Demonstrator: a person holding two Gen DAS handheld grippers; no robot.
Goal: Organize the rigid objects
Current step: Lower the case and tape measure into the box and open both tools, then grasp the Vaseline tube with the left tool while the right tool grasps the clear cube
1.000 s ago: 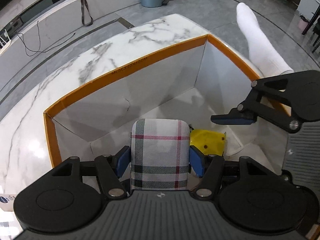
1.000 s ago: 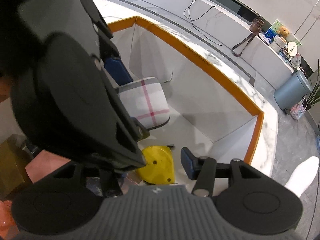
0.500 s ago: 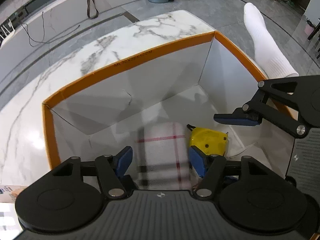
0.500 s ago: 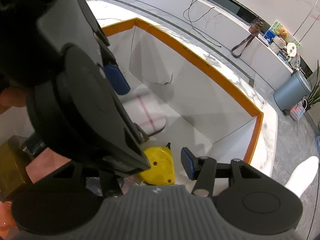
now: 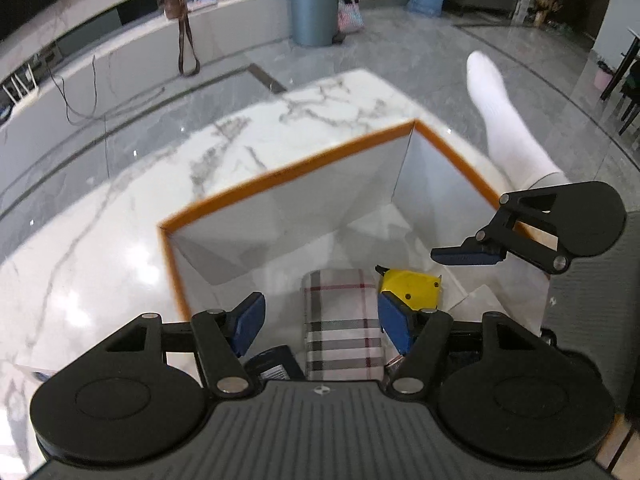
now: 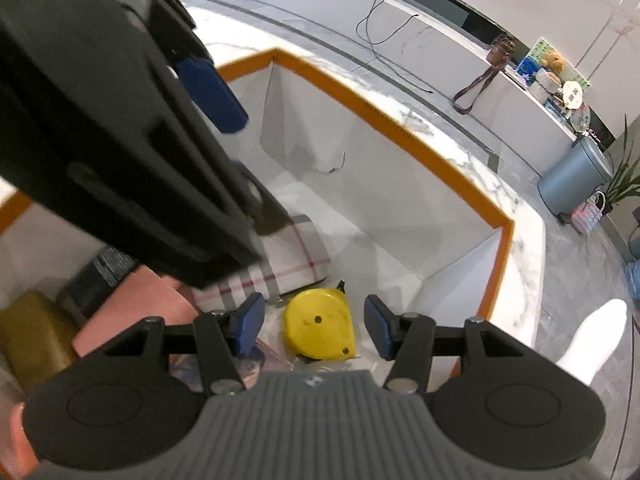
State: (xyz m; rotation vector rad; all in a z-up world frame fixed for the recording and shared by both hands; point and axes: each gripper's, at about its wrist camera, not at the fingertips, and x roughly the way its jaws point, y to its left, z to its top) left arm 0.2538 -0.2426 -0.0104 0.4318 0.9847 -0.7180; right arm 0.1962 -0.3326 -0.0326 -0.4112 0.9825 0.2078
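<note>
A white marble surface (image 5: pixel 240 148) stands on a shiny grey floor, with a blue-grey bin (image 5: pixel 312 8) far off at 12 o'clock. On the surface sits a white box with an orange rim (image 5: pixel 288 172). In the left wrist view, the left tool (image 5: pixel 320 320) hangs over the box with its blue pads wide apart and nothing between them. Down in the box lies a checked case (image 5: pixel 340 320), flat on the bottom. Just beside it, at 3 o'clock, lies a yellow tape measure (image 5: pixel 412 284). The right tool (image 5: pixel 464 256) comes in from 3 o'clock, above the box. A white sock (image 5: pixel 504 128) shows at 1 o'clock, past the box.

In the right wrist view, the box rim (image 6: pixel 400 124) runs from 11 o'clock to 3 o'clock. The right tool (image 6: pixel 314 326) is over the tape measure (image 6: pixel 320 328). Its pads stand on both sides of the tape measure and do not touch it, and they are opening. The checked case (image 6: pixel 288 264) lies just beside the tape measure at 11 o'clock. The left tool's dark body (image 6: pixel 120 120) fills the 10 o'clock part.
</note>
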